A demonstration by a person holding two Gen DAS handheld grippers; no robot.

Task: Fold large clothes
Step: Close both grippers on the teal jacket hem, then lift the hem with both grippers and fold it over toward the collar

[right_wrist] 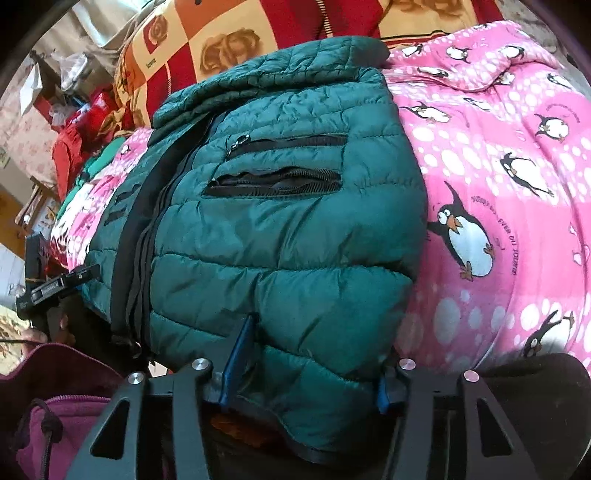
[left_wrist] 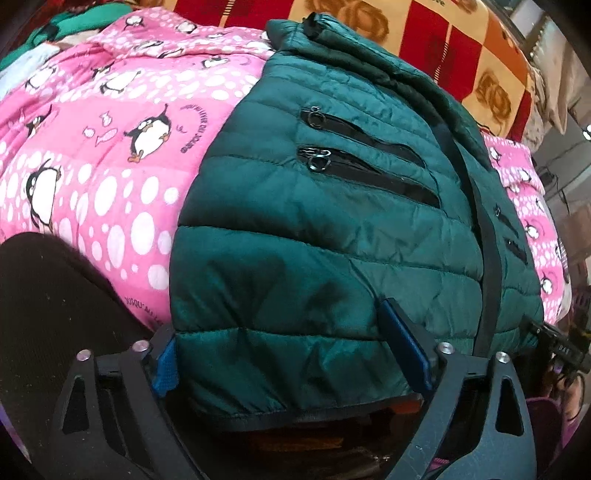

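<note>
- Left wrist view looks steeply down, close over the dark green quilted puffer jacket [left_wrist: 314,229], facing twelve o'clock.
- Right wrist view does likewise; both share the jacket and the pink penguin-print quilt [right_wrist: 498,206].

jacket [left_wrist: 332,229] on quilt [left_wrist: 92,166] | blanket [left_wrist: 424,33] behind | both grippers at near hem

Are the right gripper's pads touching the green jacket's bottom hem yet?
Touching. In the right wrist view, the right gripper has both blue fingers pressed into the green jacket, with the puffy hem bunched between them.
</note>
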